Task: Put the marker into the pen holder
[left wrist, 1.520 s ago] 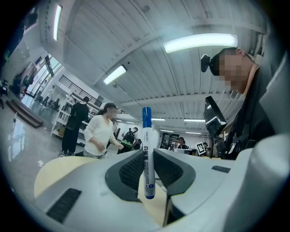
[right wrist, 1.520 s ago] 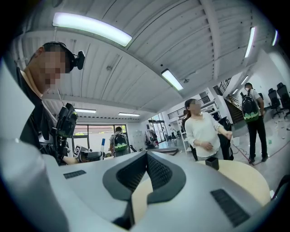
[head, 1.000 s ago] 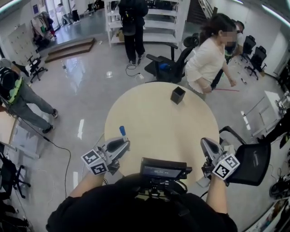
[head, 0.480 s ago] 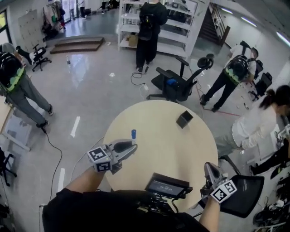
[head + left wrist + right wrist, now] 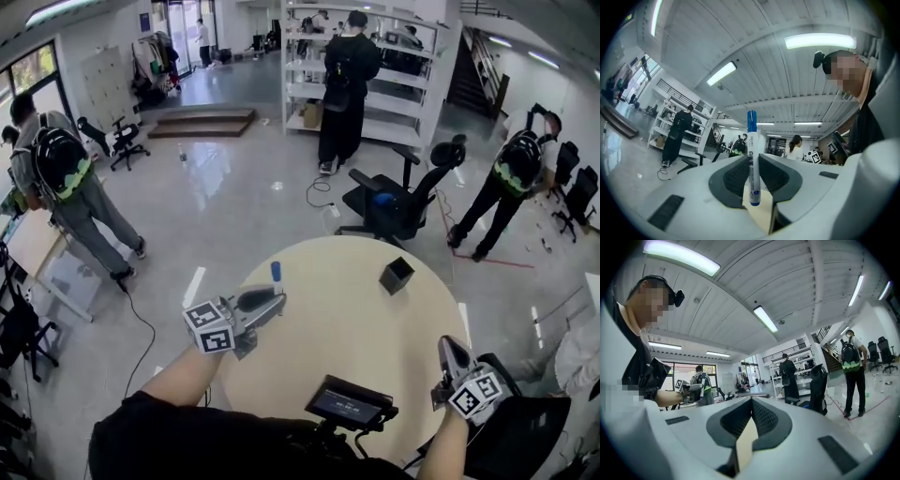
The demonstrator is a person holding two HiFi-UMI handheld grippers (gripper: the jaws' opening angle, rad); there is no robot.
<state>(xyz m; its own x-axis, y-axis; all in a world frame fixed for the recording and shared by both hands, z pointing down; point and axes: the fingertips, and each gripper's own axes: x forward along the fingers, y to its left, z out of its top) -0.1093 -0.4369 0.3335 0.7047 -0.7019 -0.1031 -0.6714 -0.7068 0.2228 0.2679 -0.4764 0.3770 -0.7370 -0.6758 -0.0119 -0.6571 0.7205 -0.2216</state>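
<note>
**Head view.** A round, pale wooden table (image 5: 356,337) seen from above. The left gripper (image 5: 278,300) is held over the table's left edge, pointing roughly level. Its fingers are clamped on a marker (image 5: 276,273), which stands upright out of the fingertips with its blue cap on top. The pen holder (image 5: 396,276), a small black square cup, sits on the far side of the table. It is ahead of the left fingertips and off to their right, well apart from them, and the marker is not in it. The right gripper (image 5: 448,344) is at the table's near right edge, with the pen holder ahead of its tips and to their left, also well apart. A small screen (image 5: 349,405) sits at the person's chest, between the two grippers. Beyond the table stand a black office chair (image 5: 405,199) and several people.

**Left gripper view.** The two grey pads press against the marker from either side. The white barrel stands upright between them. Its blue cap rises well above the fingertips, and its lower end reaches just below the pads. A sliver of pale tabletop shows below the fingers.

**Right gripper view.** The fingers are closed, their tips meeting, with nothing between them. Only a wedge of pale tabletop shows through the gap lower down. The left gripper is visible off to the left of these fingertips, well apart.
</note>
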